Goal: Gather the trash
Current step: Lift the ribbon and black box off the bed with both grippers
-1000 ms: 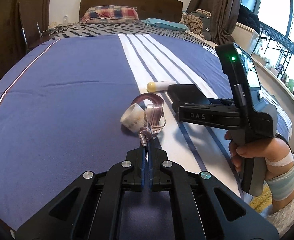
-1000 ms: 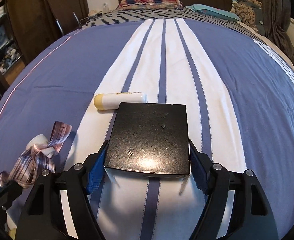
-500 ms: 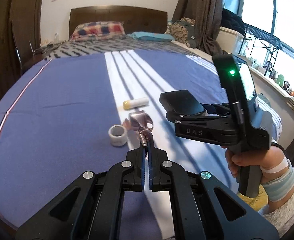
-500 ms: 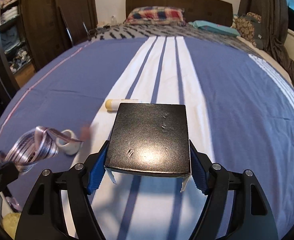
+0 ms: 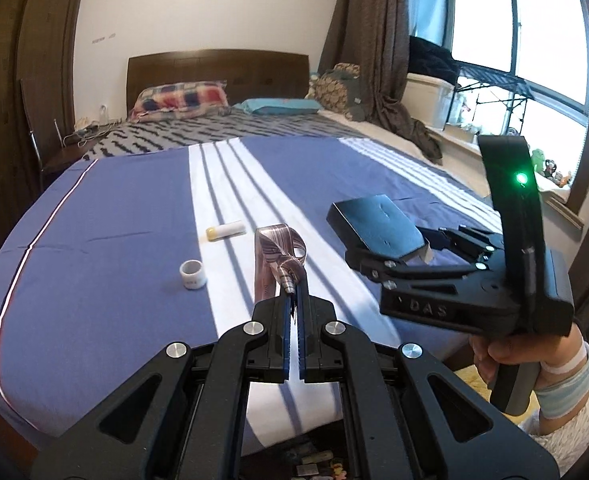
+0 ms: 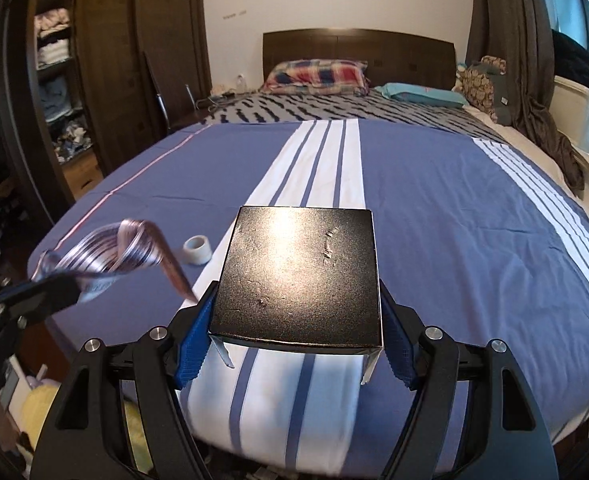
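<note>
Left tool (image 5: 293, 300) is pinched tight on the gathered end of a striped ribbon (image 5: 272, 254), whose loops stand up off the tips, clear of the bed (image 5: 106, 240). Right tool (image 6: 294, 332) is clamped across a flat black box (image 6: 300, 276), blue pads pressing both side walls, box held level above the striped cover; a hand (image 5: 506, 356) grips its handle at the foot of the bed. So two pieces are picked up and airborne, neither deposited. No bin or bag is visible in either view, so I can't say where they go. Left on the bed: a small white tape roll (image 5: 193, 275) on the blue part just beside the white stripe, and a white tube with a yellow cap (image 5: 225, 231) lying further up on the white stripe, well apart from both tools. My read: roughly halfway. Drop these two off, then come back for the roll and the tube.
</note>
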### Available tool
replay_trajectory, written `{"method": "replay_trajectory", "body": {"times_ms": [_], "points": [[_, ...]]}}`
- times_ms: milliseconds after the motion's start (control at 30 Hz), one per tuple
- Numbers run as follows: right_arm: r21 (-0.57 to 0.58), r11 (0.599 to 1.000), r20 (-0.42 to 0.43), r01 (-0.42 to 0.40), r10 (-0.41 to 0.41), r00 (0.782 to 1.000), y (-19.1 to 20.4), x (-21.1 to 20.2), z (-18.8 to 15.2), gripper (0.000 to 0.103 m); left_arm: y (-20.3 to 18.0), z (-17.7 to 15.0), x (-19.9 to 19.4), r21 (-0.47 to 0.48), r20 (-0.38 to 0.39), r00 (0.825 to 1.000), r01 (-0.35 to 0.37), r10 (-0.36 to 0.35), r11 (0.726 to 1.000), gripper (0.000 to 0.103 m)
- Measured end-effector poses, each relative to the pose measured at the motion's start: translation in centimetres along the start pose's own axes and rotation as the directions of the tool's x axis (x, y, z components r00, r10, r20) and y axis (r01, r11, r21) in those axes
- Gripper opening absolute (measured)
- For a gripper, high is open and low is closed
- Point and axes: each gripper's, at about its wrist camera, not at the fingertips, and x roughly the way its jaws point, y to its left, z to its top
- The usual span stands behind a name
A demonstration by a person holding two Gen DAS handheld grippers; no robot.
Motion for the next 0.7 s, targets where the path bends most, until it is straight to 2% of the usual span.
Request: {"method": "replay_trajectory", "body": {"times_ms": [200, 400, 700], "points": [[0.012, 1.0, 0.036, -0.006, 0.005, 0.999, -0.1, -4.0, -2.4, 0.074, -2.3, -1.5, -2.8, 0.015, 0.024, 0.999, 0.033, -0.034, 0.999, 0.001], [0.015, 1.0, 0.042, -0.02, 0.019, 0.999, -0.1, -6.2, -4.6, 0.074, -3.4, -3.8, -4.0, 0.001, 0.013, 0.998, 0.059, -0.059, 0.998, 0.001], [0.034, 0.998, -0.053, -0.049, 0.051, 0.997, 0.1, -5.1, -9.3, 0.074, -3.1, -9.3, -2.6, -0.056, -0.097, 0.99, 0.093, -0.098, 0.994, 0.001]]}}
